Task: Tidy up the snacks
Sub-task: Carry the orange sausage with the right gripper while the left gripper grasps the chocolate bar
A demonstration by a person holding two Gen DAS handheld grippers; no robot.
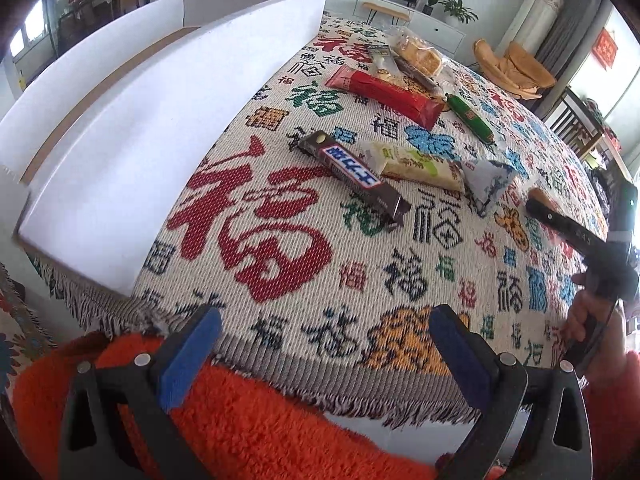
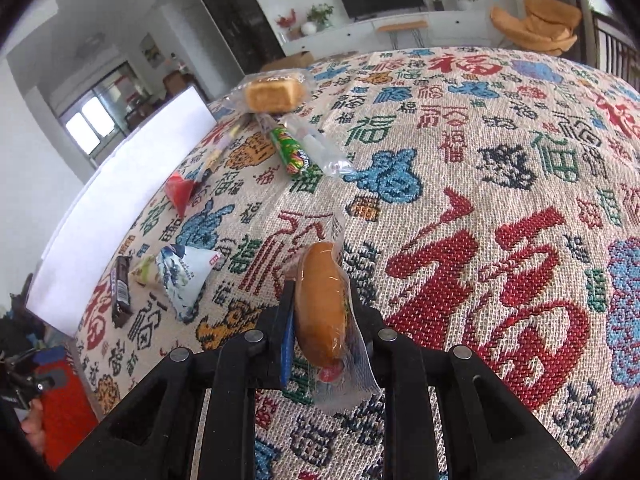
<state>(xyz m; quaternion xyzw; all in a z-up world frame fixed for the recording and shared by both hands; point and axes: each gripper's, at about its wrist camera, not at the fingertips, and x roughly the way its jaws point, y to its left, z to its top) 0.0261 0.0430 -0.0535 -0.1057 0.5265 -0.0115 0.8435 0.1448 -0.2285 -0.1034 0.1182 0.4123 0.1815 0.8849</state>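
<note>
We count 7 snacks: our right gripper (image 2: 320, 312) pinches 1 wrapped bun (image 2: 322, 308), left gripper (image 1: 324, 344) spread, 6 on the worktop (image 1: 280, 280).

right gripper (image 2: 320, 312) | fingers clamp wrapped bun (image 2: 322, 304) | above patterned cloth (image 2: 480, 200)

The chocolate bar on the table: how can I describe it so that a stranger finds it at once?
Start at the long white box on the left side of the patterned tablecloth. On the cloth beside it lies the chocolate bar, at the near end of the row of snacks. It is the only dark brown wrapper, with a blue and white label; the pale green packet next to it is much lighter.
</note>
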